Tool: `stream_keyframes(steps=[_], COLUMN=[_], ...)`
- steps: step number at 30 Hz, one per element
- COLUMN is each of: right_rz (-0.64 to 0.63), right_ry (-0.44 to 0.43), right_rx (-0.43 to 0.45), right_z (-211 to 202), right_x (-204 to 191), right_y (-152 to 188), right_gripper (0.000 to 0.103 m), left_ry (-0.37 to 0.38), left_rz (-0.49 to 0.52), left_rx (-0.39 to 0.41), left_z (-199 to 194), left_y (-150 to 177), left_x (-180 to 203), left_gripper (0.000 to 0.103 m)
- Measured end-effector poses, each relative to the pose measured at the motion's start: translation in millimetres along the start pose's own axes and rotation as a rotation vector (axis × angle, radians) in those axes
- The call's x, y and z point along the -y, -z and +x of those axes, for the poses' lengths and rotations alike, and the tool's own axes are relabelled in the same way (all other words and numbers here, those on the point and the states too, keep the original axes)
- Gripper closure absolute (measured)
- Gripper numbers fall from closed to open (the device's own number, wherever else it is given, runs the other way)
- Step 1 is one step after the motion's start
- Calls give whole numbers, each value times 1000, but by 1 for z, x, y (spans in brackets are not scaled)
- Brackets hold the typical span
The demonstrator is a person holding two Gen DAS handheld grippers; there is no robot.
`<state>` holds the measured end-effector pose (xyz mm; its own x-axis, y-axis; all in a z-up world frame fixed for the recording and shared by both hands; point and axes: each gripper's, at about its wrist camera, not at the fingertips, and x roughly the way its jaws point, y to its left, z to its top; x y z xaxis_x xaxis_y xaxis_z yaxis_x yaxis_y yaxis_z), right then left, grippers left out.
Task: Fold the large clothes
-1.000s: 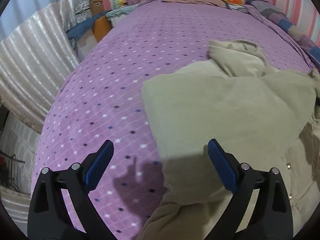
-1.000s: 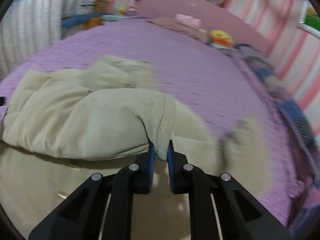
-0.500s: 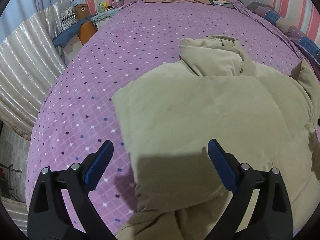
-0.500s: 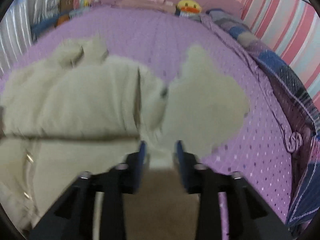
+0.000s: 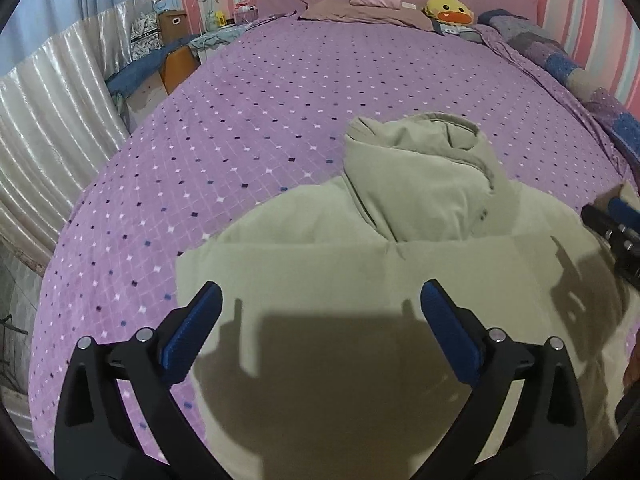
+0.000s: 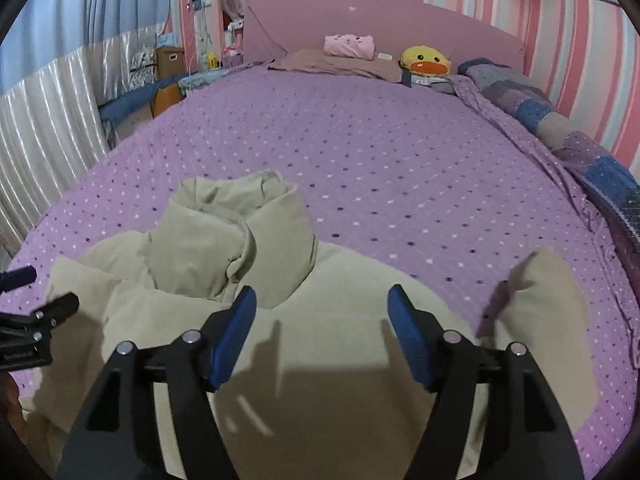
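A pale olive padded jacket (image 5: 360, 280) lies on the purple dotted bedspread (image 5: 280, 100), its hood (image 5: 420, 184) bunched toward the headboard. My left gripper (image 5: 320, 312) hovers open over the jacket's folded left side, nothing between its blue pads. In the right wrist view the jacket (image 6: 328, 340) fills the foreground, with a sleeve (image 6: 540, 320) spread out to the right on the bedspread (image 6: 360, 152). My right gripper (image 6: 322, 312) stands above the jacket's body; its jaws are opening and no cloth is between them. Each gripper shows at the other view's edge.
Pillows (image 6: 332, 62), a pink folded item (image 6: 350, 45) and a yellow duck plush (image 6: 426, 61) sit at the headboard. A patchwork blanket (image 6: 560, 132) runs along the right edge. Boxes and clutter (image 5: 172, 52) stand left of the bed beside a pale curtain (image 5: 52, 128).
My right gripper let go of the jacket fold it was pinching and its jaws spread. The folded part now lies flat. Both views shifted across the jacket; the hood sits nearer centre.
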<state>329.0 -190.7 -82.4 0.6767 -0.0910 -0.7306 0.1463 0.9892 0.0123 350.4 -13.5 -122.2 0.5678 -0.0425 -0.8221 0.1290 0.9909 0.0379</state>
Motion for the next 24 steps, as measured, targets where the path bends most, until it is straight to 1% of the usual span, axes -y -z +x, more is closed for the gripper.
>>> stream_keyframes(steps=[2,3,4,6,7,8,9,10,11,12,14,16,17,18,20,21,23,24], right_rz=[-3,-2,1,27,32,22,12,12,25,32,29,10,3,-16,-37,-31,-14,-5], right_ry=[-1,5,2,-38,-61,-58,-41,-31,-47,-56,-47,-6,-2,14,25,16,13,11], right_rx=[14,35,33,17,27,37,32,23,8,-5,-21,-31,-41,-54,-87,-117,-159,-177], right_z=[10,13,16,16,9,3,0,-4,-9,-11,-12,-8,-4,3,15,22,34,39], right_x=[2,2,2,6,8,9,9,9,12,14,16,20,22,24,29,32,36,37], right_y=[5,7,8,6,6,7,8,10,14,17,25,36,40,44,48,48,48,49], right_gripper=[35,35,35,36,36,36,41,45,54,57,62,63,69,76,82,86,89,91], left_ry=[22,35,46,56,71,93,108,109,113,118,106,52,46,37,39,41,41,45], left_rz=[-29,-54,-75,-98,-102,-103,-100,-96,-92,-87,-65,-37,-37,-42,-48,-48,-48,-50], left_rx=[-10,-13,-20,-37,-38,-33,-26,-28,-30,-39,-58,-88,-106,-129,-140,-153,-174,-190], left_z=[11,16,19,18,14,8,-1,-6,-8,-10,-7,7,13,23,29,32,39,45], left_y=[0,0,0,-1,0,0,1,3,4,7,14,23,26,30,33,31,29,28], left_x=[-2,-4,-5,-6,-5,-5,-5,-4,-3,-1,3,6,5,2,-1,-2,-4,-4], left_gripper=[5,5,6,14,22,25,25,28,37,41,56,64,71,74,81,82,87,87])
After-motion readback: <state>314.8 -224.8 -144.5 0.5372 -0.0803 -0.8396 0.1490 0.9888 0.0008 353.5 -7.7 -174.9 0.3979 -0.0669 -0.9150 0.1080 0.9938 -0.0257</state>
